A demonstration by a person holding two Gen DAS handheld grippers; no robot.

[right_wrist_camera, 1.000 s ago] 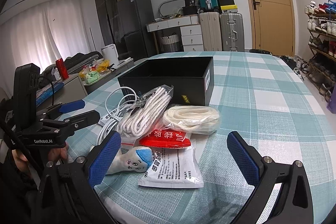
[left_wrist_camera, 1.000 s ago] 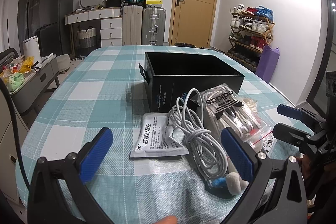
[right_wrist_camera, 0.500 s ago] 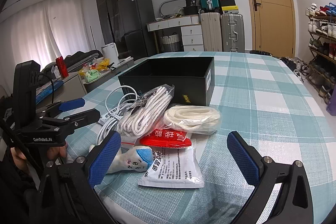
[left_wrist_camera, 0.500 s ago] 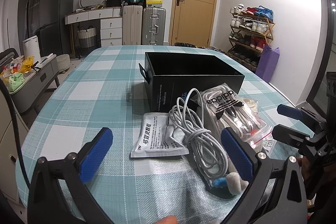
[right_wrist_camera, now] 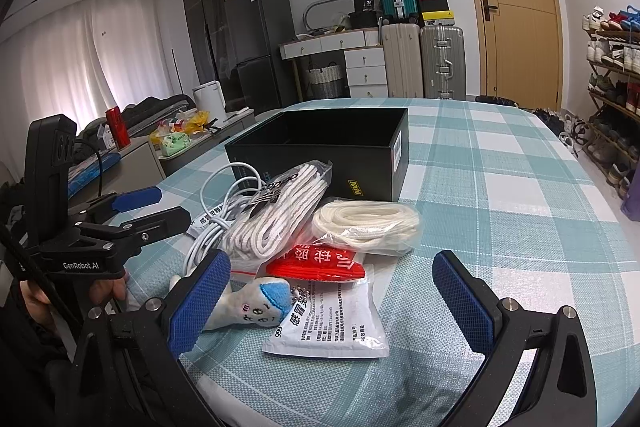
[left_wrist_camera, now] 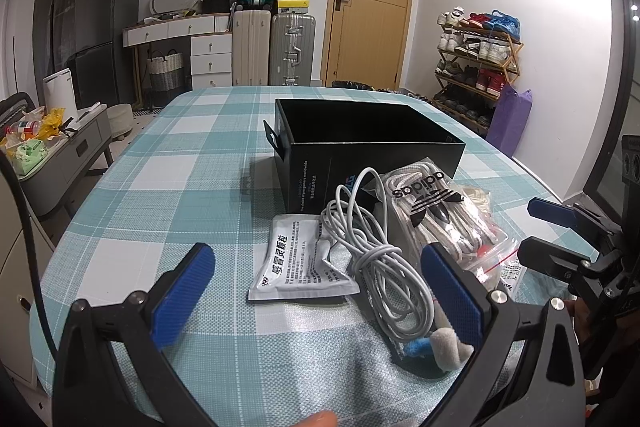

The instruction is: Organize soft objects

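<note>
An open black box (left_wrist_camera: pixel 368 147) (right_wrist_camera: pixel 332 151) stands on the checked table. In front of it lies a pile: a white sachet (left_wrist_camera: pixel 298 263), a coiled white cable (left_wrist_camera: pixel 380 267), bagged adidas laces (left_wrist_camera: pixel 436 215) (right_wrist_camera: pixel 280 211), a bagged cream rope coil (right_wrist_camera: pixel 368 223), a red packet (right_wrist_camera: pixel 316 263), a second white sachet (right_wrist_camera: pixel 332 323) and a small white-and-blue plush (right_wrist_camera: pixel 256 307) (left_wrist_camera: pixel 436 345). My left gripper (left_wrist_camera: pixel 316 291) is open and empty, just short of the sachet and cable. My right gripper (right_wrist_camera: pixel 328 299) is open and empty, straddling the plush and sachet.
The teal checked tablecloth (left_wrist_camera: pixel 168 187) covers a rounded table; its edge runs close on the left. Each gripper shows in the other's view, the right one (left_wrist_camera: pixel 560 239) and the left one (right_wrist_camera: pixel 132 215), flanking the pile. Suitcases, drawers and a shoe rack stand beyond.
</note>
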